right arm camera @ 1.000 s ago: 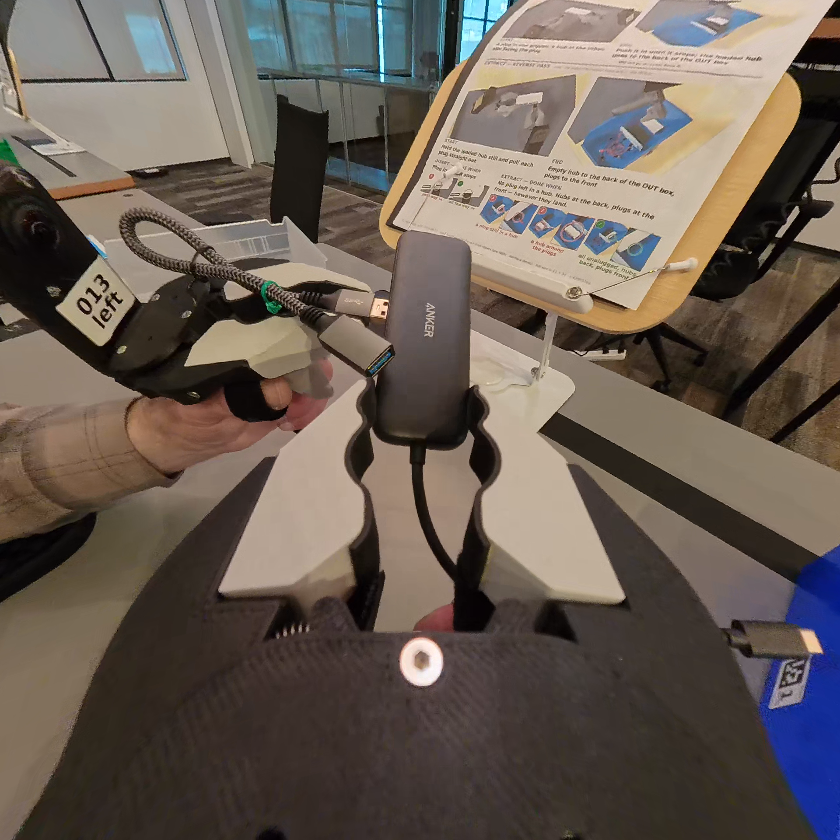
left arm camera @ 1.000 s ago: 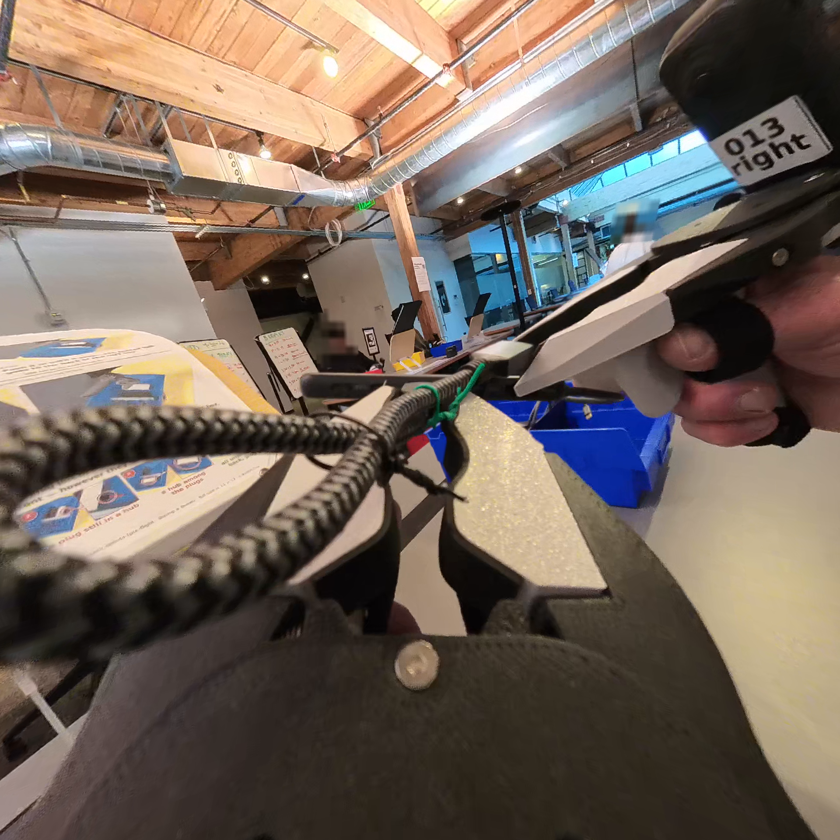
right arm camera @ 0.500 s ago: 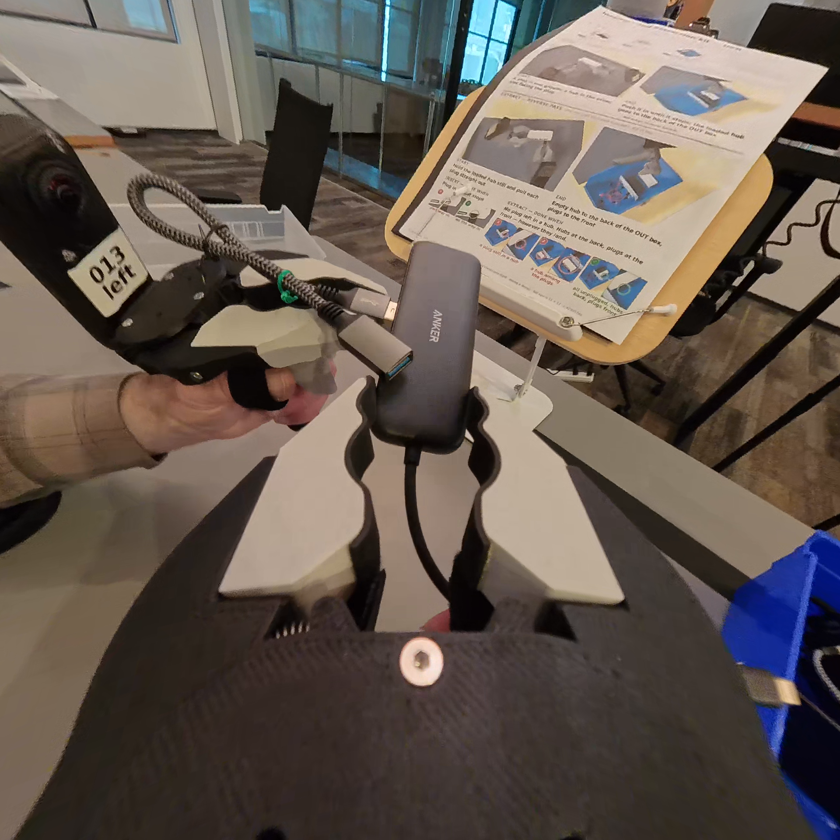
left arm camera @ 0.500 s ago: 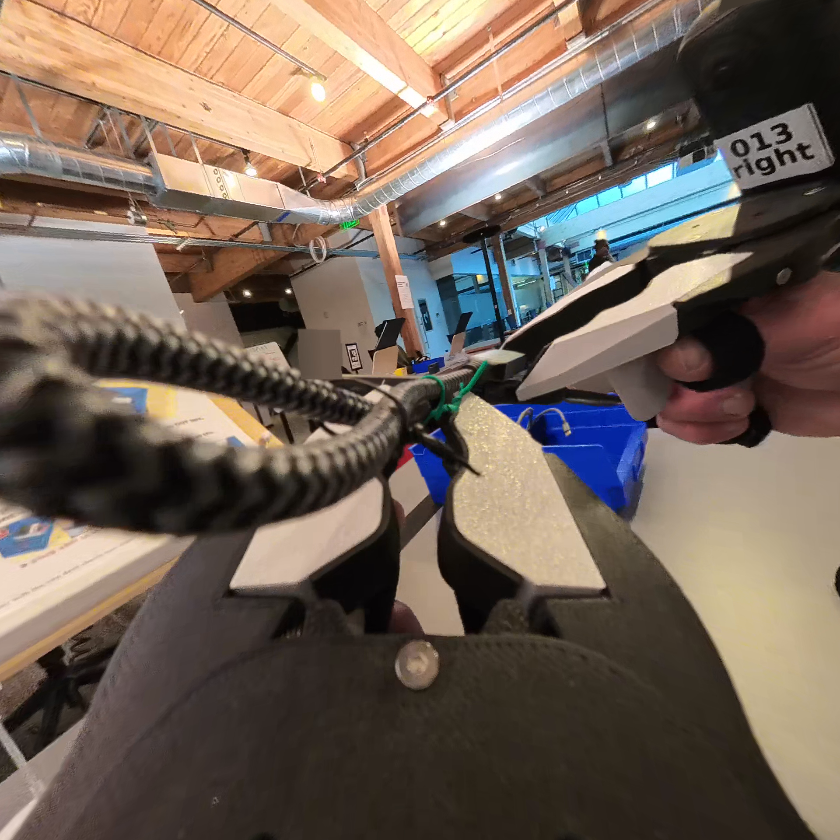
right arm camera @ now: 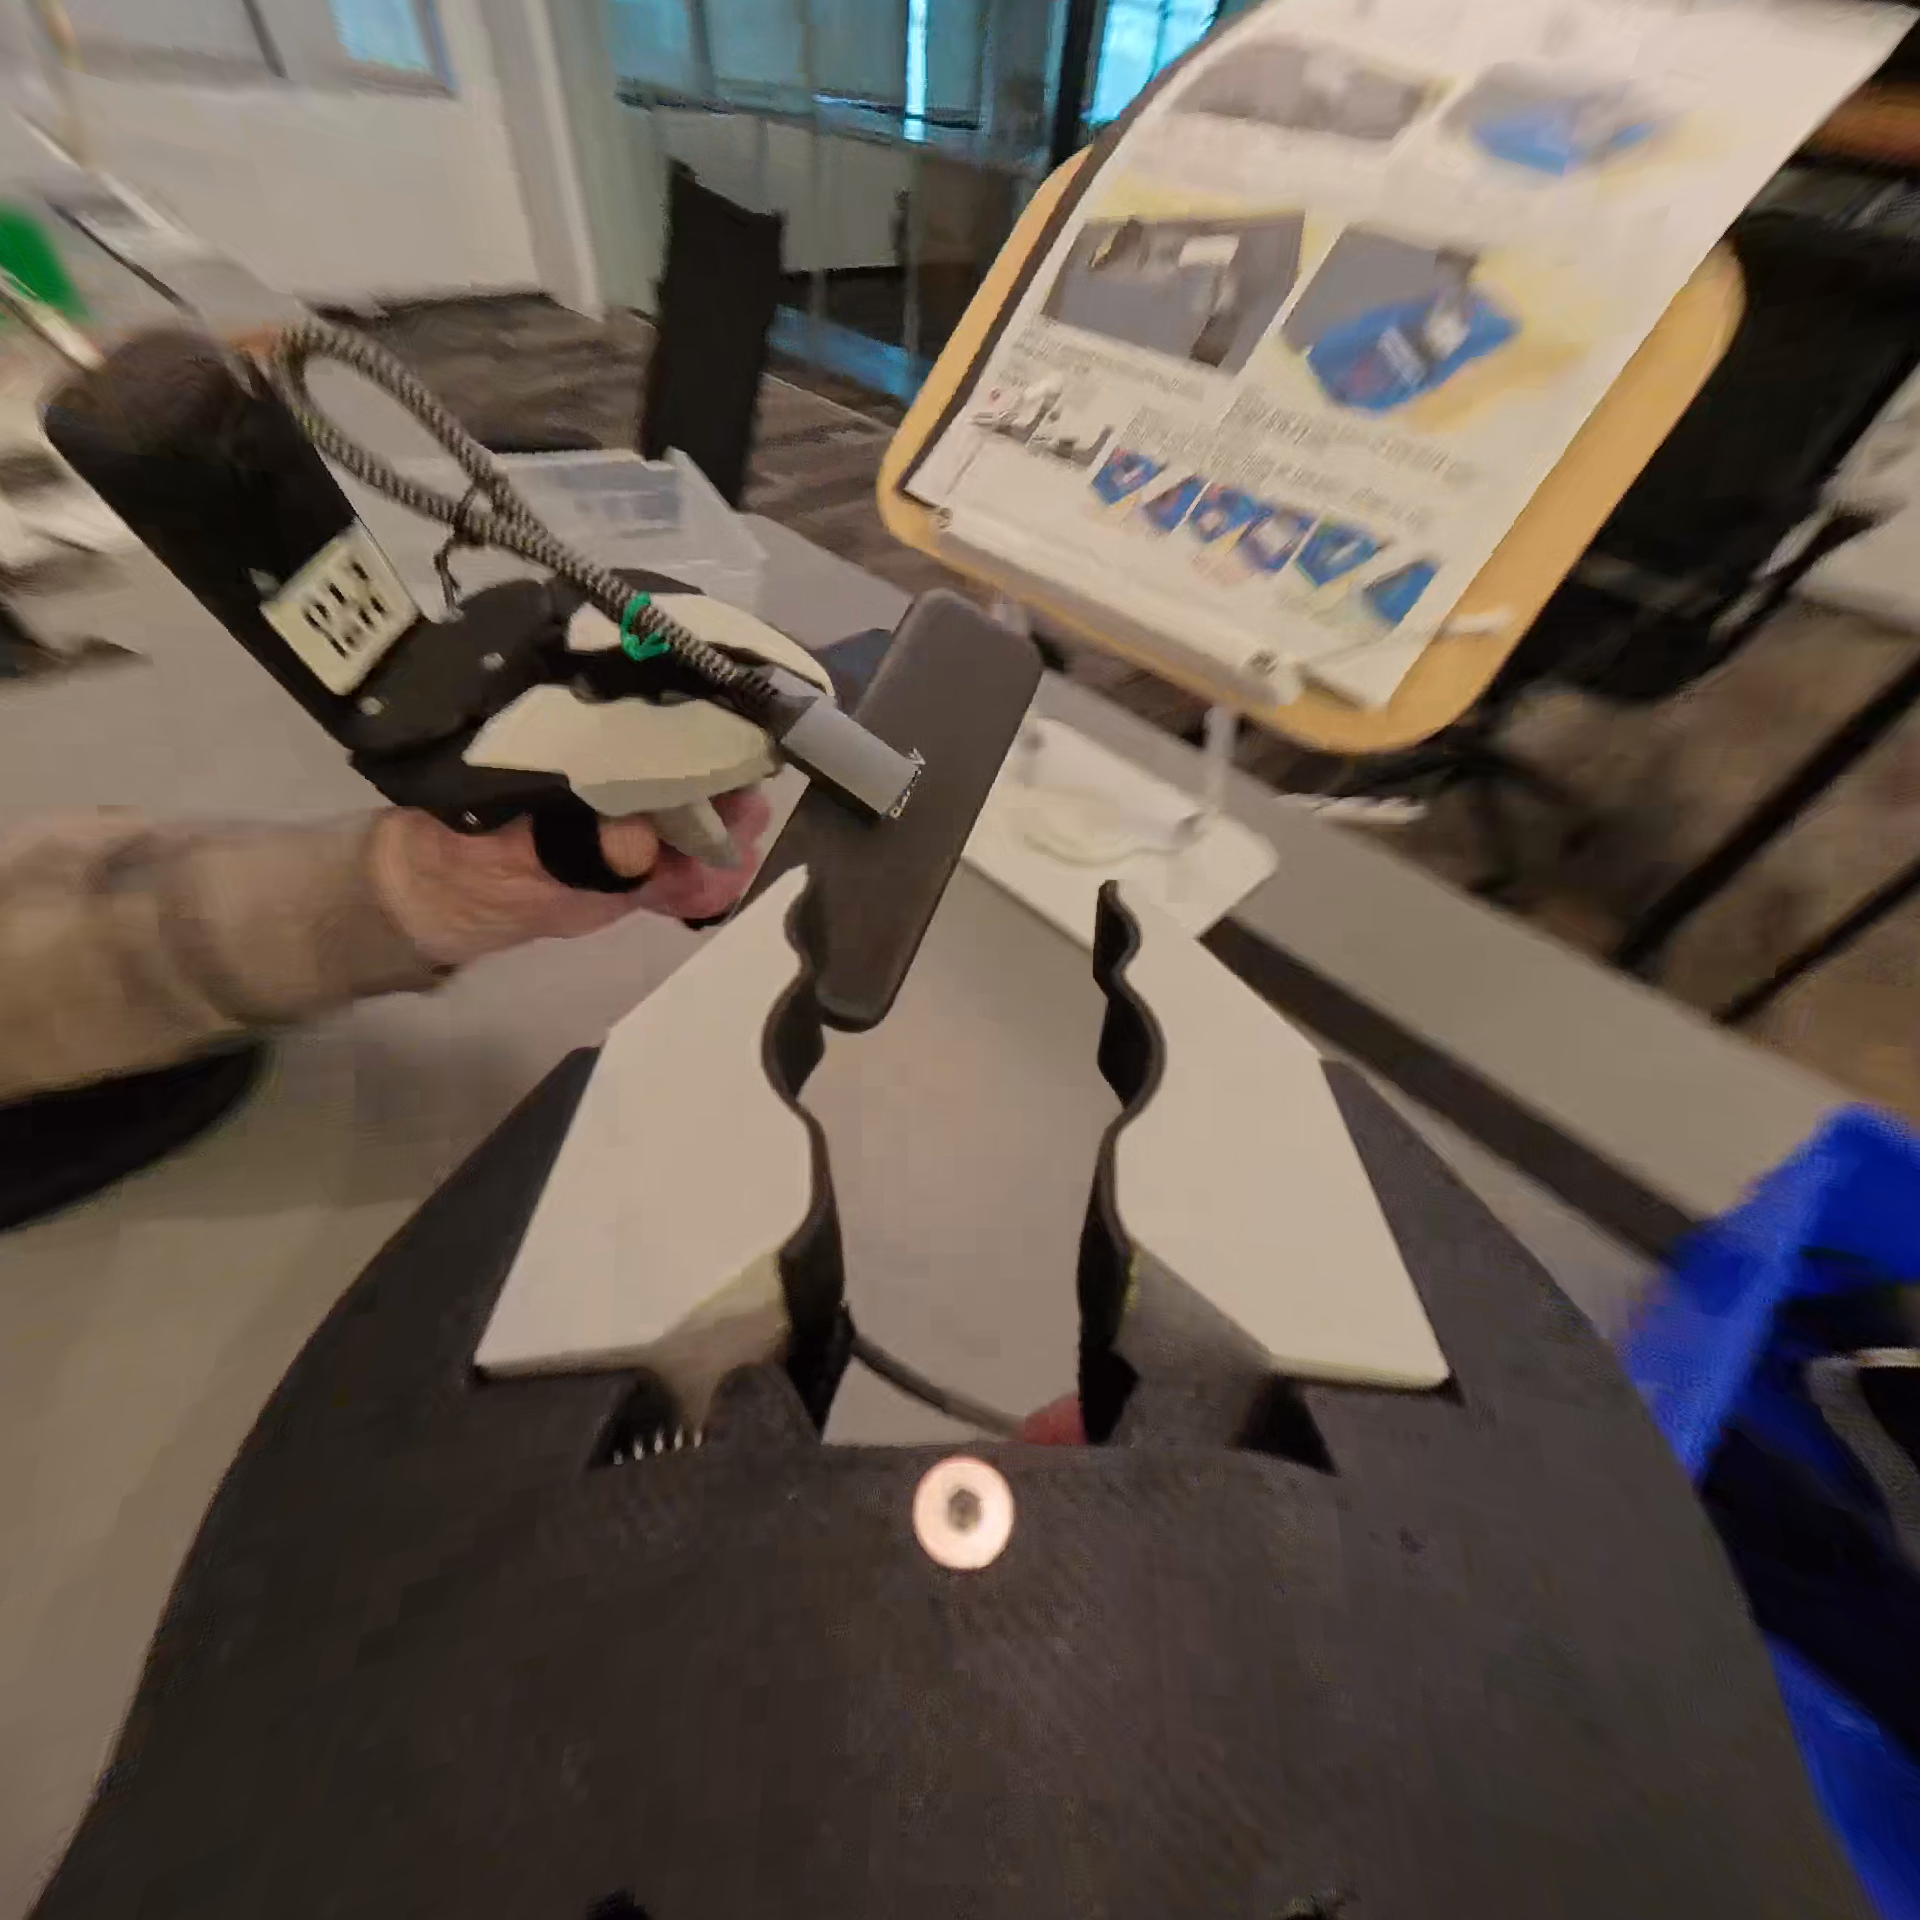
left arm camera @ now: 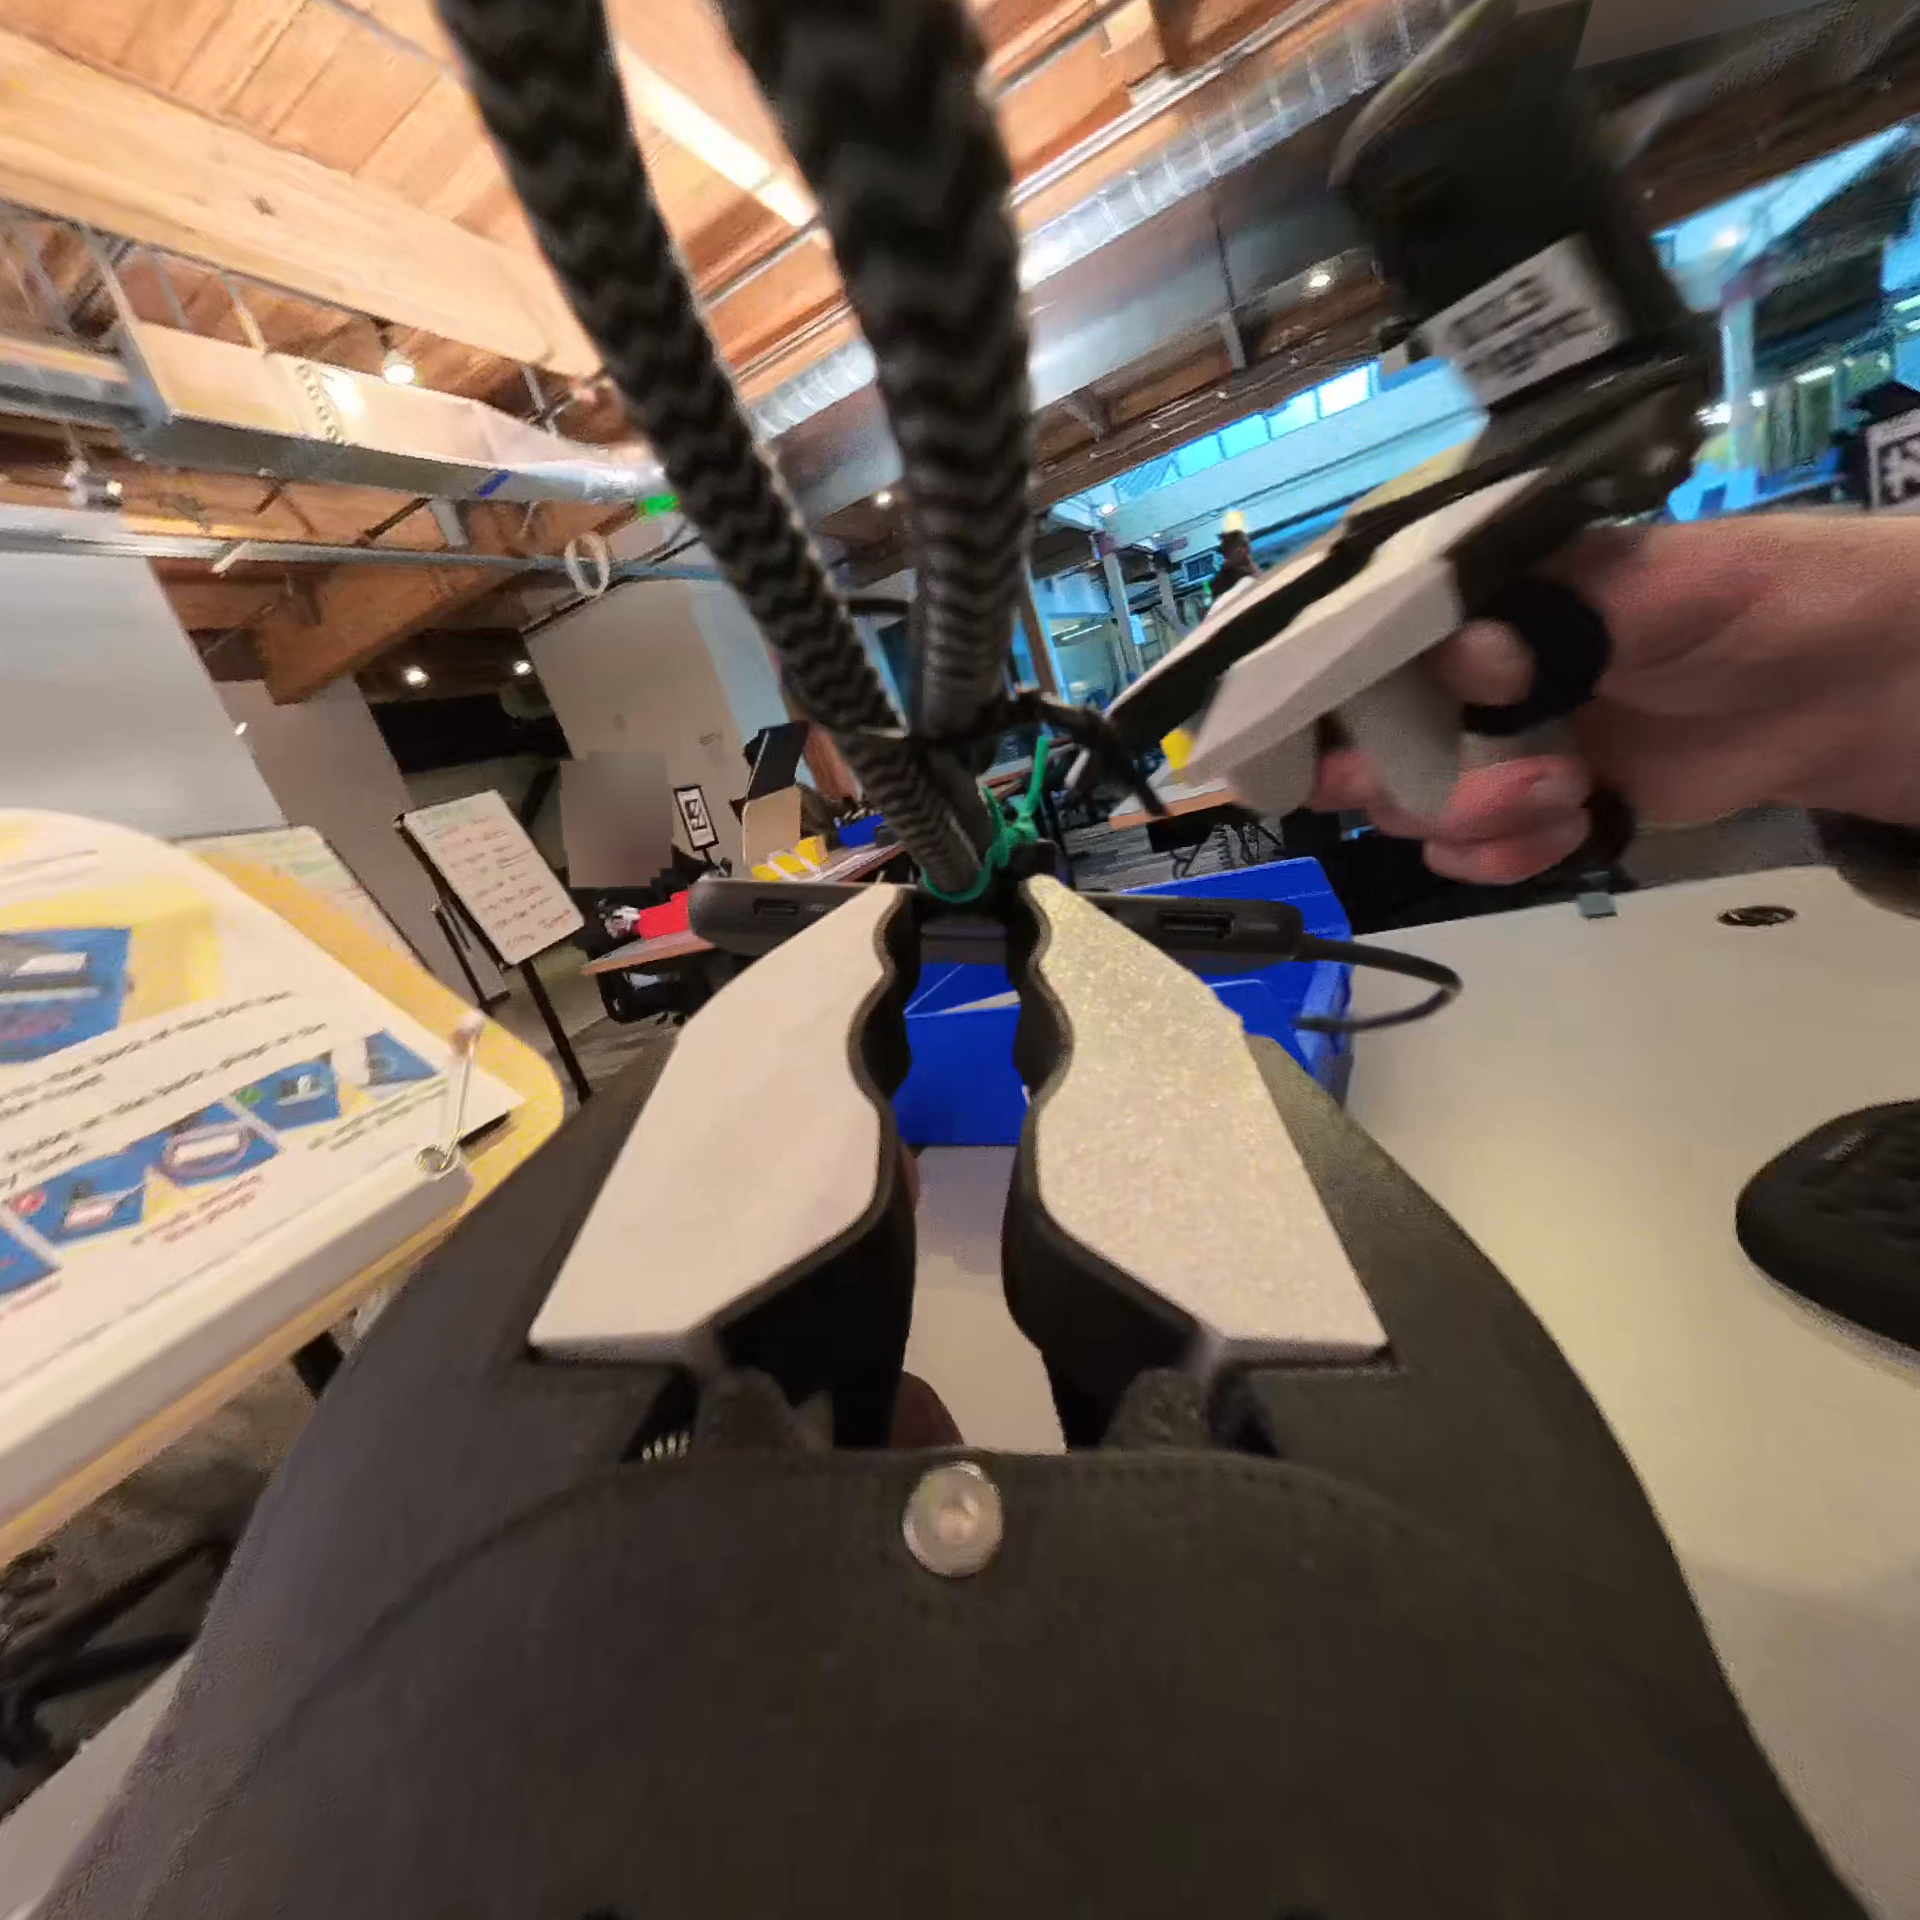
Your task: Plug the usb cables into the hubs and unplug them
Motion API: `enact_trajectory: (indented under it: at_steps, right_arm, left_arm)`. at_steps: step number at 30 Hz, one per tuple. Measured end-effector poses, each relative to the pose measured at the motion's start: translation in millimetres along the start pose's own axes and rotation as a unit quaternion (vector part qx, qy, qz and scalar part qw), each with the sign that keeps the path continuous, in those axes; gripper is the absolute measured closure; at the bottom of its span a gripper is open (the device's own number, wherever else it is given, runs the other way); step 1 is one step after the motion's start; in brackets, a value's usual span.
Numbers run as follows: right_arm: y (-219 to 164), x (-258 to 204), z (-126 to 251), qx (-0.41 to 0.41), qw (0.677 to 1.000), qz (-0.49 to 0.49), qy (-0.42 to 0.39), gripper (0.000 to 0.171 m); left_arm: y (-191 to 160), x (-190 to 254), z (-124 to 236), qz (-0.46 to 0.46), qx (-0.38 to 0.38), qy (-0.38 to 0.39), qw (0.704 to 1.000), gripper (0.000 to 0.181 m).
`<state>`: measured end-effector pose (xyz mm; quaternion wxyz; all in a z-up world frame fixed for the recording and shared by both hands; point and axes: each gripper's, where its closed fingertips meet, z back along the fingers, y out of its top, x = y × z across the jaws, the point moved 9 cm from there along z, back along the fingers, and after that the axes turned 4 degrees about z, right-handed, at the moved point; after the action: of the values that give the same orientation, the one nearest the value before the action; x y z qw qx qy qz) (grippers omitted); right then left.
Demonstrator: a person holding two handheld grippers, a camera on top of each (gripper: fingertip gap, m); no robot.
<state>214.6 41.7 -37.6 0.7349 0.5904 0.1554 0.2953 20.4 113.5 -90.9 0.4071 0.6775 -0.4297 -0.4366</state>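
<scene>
**Plug at hub, right claw spread**

Pinched between the pressed-together tips of the left gripper (left arm camera: 964, 904): one braided cable (left arm camera: 914, 416), its grey plug (right arm camera: 842, 753) meeting the side of one dark hub (right arm camera: 914, 810). Leaning on one finger of the wide-spread right gripper (right arm camera: 951, 904), ungripped: that hub. One blue bin (left arm camera: 956, 1049) beyond, contents too blurred to tell. Below, a pale table (left arm camera: 1558, 1091); behind, one instruction sheet (right arm camera: 1351, 364) on a board.

My fingers (right arm camera: 665, 1174): pale grey faces, black wavy inner edges, on a black textured body.
Hub (right arm camera: 914, 810): matte charcoal.
Cable (left arm camera: 914, 416): black-and-grey braided weave, bound with a green tie (left arm camera: 1003, 842); grey plug sleeve (right arm camera: 842, 753).
Bin (left arm camera: 961, 1049): bright blue.
Bench (left arm camera: 1558, 1091): off-white.
Instruction sheet (right arm camera: 1351, 343): white with yellow and blue panels, on a tan board.
</scene>
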Motion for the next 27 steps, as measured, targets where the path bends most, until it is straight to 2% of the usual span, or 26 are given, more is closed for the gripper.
enact_trajectory:
  at_steps: [2,3,5,7,9,11,16,22,27]
  right_arm:
    - [-8,6,-5,0.016,0.998,-0.040,0.034,0.135]
    - [-11,4,-10,0.014,0.995,-0.064,0.076,0.130]
    - [-16,-6,-19,-0.009,0.985,-0.076,0.156,0.103]
    - [-19,-19,-25,-0.046,0.984,-0.023,0.169,0.099]
    - [-18,-28,-27,-0.062,0.988,0.027,0.140,0.092]
    - [-18,-28,-29,-0.078,0.990,0.065,0.099,0.110]
    - [-17,-31,-31,-0.077,0.991,0.081,0.071,0.124]
    - [-2,-33,-22,-0.081,0.991,0.095,0.038,0.125]
    - [-7,-28,-26,-0.081,0.993,0.075,0.034,0.123]
  left_arm:
    - [4,12,-3,-0.021,0.005,-0.023,1.000,0.165]
    - [6,18,-5,-0.042,0.003,-0.026,0.999,0.165]
    - [10,28,-7,-0.078,0.003,-0.027,0.997,0.164]
    - [13,34,-9,-0.109,0.002,-0.014,0.994,0.165]
    - [16,37,-10,-0.115,0.011,-0.006,0.993,0.164]
    - [18,40,-10,-0.137,0.006,-0.009,0.990,0.165]
    - [20,52,-12,-0.173,0.018,-0.008,0.985,0.163]
    - [21,50,-10,-0.191,0.023,0.023,0.981,0.164]
    - [16,45,-12,-0.161,0.004,0.031,0.986,0.165]
